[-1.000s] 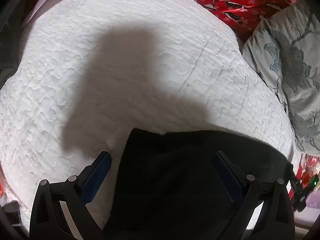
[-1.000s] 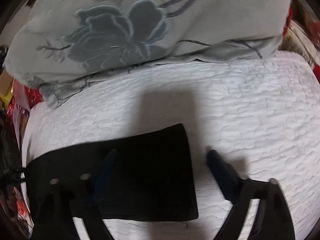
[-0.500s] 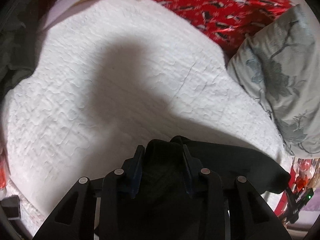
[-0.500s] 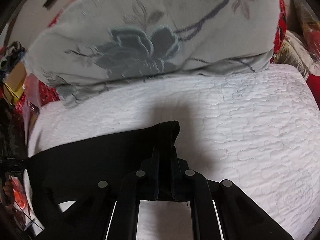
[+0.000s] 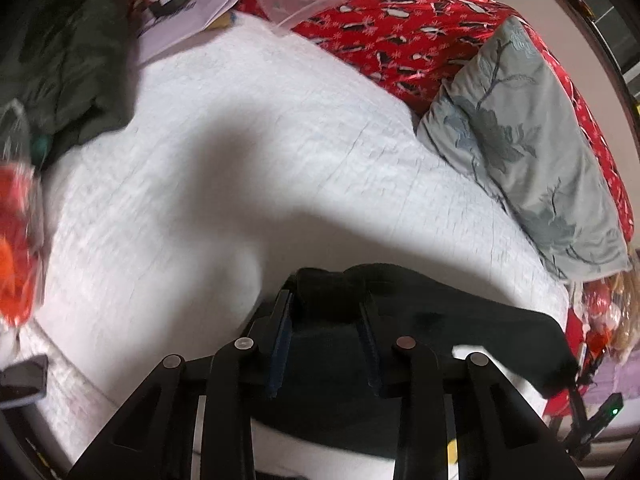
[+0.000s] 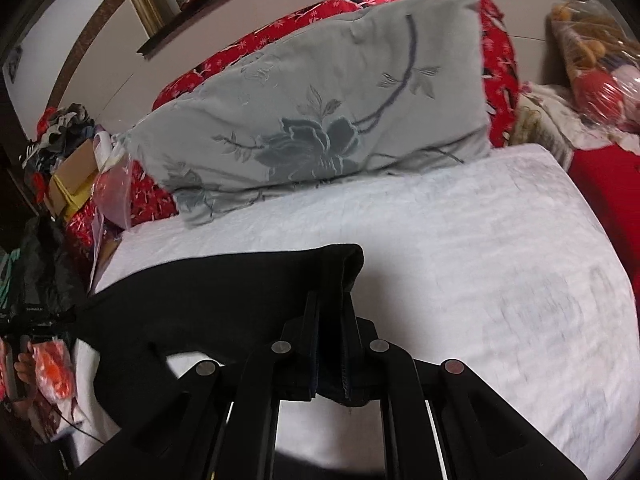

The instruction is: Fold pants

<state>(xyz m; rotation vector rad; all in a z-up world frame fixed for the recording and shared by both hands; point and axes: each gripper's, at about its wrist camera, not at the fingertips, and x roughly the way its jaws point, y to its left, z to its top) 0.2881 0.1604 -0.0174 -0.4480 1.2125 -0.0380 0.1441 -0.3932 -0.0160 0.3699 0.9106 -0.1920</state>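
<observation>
— Black cloth first: where are the pants (image 5: 460, 320)?

— Lifted off the white quilted bedspread (image 5: 200, 200), hanging between the two tools. The left gripper (image 5: 326, 308) has its fingers drawn in on a bunched corner of the fabric, and the rest sags away to the right and below the linkage.

— And the other side?

— The right gripper (image 6: 331, 312) is pinched narrow on a folded edge; in its view the pants (image 6: 224, 292) spread leftward from the jaws as a dark sheet, with a strip of the bedspread (image 6: 480, 260) showing under them. A seam of paler stitching runs along the clamped edge.

— What lies behind?

— A grey pillow (image 6: 320, 120) embroidered with a dark flower rests on the bed's far side against a red patterned cover (image 6: 496, 60). The left view shows the same pillow (image 5: 520, 140) at right, and the red cover (image 5: 400, 40) beyond the quilt.

— Any writing?

— A white box (image 5: 184, 12) at the top of the left view bears a dark printed mark, too blurred to read. A dark garment (image 5: 68, 60) lies beside it at left. A small white label shows on black fabric at the left edge of the right view, also illegible. The whole left view is motion-smeared.
</observation>
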